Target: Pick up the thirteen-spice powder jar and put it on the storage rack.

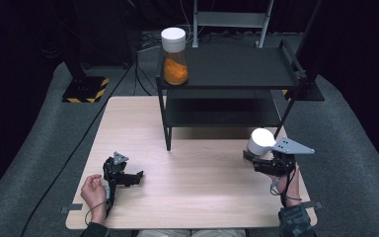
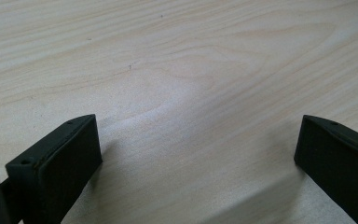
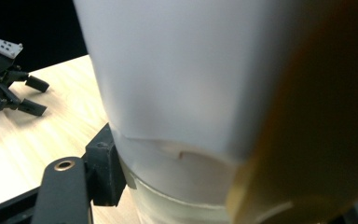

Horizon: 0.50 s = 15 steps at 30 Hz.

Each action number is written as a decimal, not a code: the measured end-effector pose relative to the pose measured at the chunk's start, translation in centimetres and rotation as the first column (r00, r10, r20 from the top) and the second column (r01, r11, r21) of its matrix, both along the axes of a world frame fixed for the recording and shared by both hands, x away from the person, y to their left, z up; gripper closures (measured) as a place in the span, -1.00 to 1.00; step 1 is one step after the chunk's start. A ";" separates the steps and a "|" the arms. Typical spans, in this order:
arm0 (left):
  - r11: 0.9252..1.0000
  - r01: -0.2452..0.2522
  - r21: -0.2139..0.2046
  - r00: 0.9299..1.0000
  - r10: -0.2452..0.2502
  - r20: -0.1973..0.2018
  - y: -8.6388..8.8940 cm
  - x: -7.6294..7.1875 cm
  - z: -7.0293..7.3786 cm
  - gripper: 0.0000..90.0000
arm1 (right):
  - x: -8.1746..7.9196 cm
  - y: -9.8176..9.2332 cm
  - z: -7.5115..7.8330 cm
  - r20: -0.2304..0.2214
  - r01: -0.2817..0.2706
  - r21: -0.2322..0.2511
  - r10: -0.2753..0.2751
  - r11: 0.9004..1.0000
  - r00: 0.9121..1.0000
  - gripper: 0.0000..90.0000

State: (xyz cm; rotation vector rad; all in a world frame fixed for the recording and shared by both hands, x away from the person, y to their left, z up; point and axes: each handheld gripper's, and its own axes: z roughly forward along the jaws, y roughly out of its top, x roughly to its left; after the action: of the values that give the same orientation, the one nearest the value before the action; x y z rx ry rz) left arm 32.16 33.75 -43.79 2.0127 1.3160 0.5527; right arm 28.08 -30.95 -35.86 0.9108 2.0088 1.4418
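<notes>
Gripping a white-lidded jar (image 1: 259, 141), the right gripper (image 1: 256, 159) sits above the table's (image 1: 192, 197) right edge, just in front of the black shelf's (image 1: 227, 66) right leg. Its jaws are closed on the jar just below the lid; in the right gripper view the jar (image 3: 182, 93) fills most of the frame, with the left pad pressed against its wall and an orange blur at the right. The left gripper (image 1: 137, 177) rests on the table near the front left corner, jaws standing wide with nothing but bare wood between them, as its own view shows (image 2: 198, 154). A second jar (image 1: 174, 49), white-lidded with orange contents, stands upright on the shelf's top level at its front left corner.
</notes>
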 end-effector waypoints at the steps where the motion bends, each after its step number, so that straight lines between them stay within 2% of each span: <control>1: 1.000 0.000 0.000 1.000 0.000 0.000 0.0 0.0 0.0 -1.00 | 0.2 -0.1 0.1 0.000 0.000 0.003 0.000 1.000 1.000 -0.33; 15: 1.000 0.000 0.001 1.000 0.000 0.000 0.0 0.0 0.0 -1.00 | 1.6 -1.0 1.9 0.024 -0.013 0.001 0.012 1.000 1.000 -0.33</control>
State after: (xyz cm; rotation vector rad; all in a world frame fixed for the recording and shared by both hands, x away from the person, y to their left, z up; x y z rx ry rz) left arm 32.16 33.75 -43.78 2.0135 1.3159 0.5527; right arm 29.68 -31.97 -33.98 0.8793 1.9997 1.4545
